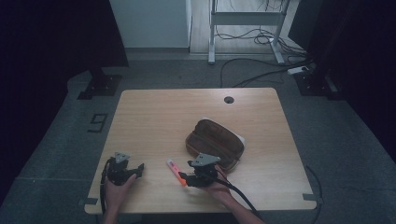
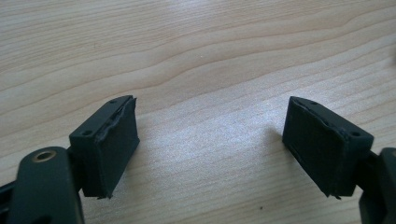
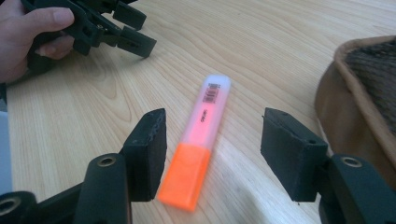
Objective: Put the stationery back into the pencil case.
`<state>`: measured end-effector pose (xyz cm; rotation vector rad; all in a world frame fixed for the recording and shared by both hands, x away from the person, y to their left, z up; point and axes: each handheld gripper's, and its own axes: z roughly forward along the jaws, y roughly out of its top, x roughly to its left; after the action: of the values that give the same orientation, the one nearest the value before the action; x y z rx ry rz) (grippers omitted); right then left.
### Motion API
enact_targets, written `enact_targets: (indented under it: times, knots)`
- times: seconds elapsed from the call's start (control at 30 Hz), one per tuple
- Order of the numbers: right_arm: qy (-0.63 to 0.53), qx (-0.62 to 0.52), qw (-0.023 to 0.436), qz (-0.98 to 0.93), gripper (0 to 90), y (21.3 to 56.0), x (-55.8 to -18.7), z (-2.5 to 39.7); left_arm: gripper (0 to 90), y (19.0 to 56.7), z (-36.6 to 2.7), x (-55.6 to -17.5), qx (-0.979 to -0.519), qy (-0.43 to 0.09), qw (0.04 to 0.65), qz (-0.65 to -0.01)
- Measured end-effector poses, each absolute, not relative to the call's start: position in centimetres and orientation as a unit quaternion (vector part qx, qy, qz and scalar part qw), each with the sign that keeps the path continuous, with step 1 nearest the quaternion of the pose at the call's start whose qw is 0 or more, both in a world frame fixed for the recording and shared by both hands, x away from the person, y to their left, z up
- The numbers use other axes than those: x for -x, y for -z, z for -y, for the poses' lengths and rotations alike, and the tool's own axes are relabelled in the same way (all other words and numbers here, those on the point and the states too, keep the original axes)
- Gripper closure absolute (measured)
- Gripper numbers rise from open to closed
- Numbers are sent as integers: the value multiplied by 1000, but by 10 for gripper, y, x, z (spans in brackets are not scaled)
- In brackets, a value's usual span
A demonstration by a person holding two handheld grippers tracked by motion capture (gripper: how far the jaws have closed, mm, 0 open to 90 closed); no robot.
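An orange and pink highlighter (image 1: 176,171) (image 3: 198,138) lies flat on the wooden table (image 1: 154,121). My right gripper (image 1: 183,178) (image 3: 212,151) is open just above it, jaws on either side of its orange cap end, not touching it. A brown open pencil case (image 1: 215,142) (image 3: 362,95) lies just beyond and to the right of the highlighter. My left gripper (image 1: 139,169) (image 2: 210,147) is open near the table's front left, with only bare wood between its jaws; it also appears in the right gripper view (image 3: 116,28), held by a hand.
A round cable hole (image 1: 228,99) sits near the table's far edge. Cables and a desk frame (image 1: 245,28) lie on the floor beyond. The table's front edge runs close under both hands.
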<state>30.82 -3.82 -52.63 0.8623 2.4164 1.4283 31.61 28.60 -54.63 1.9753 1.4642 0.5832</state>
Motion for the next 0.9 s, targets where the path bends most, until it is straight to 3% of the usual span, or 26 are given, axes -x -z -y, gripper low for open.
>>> enact_targets:
  times: [0.47, 0.9]
  knots:
    - [-439, -285, 111, -845, 419, 543, -312, 13, 181, 546, -286, -316, -745, -220, 302, -552]
    - [-408, -281, 121, -860, 488, 551, -312, 8, 181, 546, -286, -316, -745, -220, 302, -552]
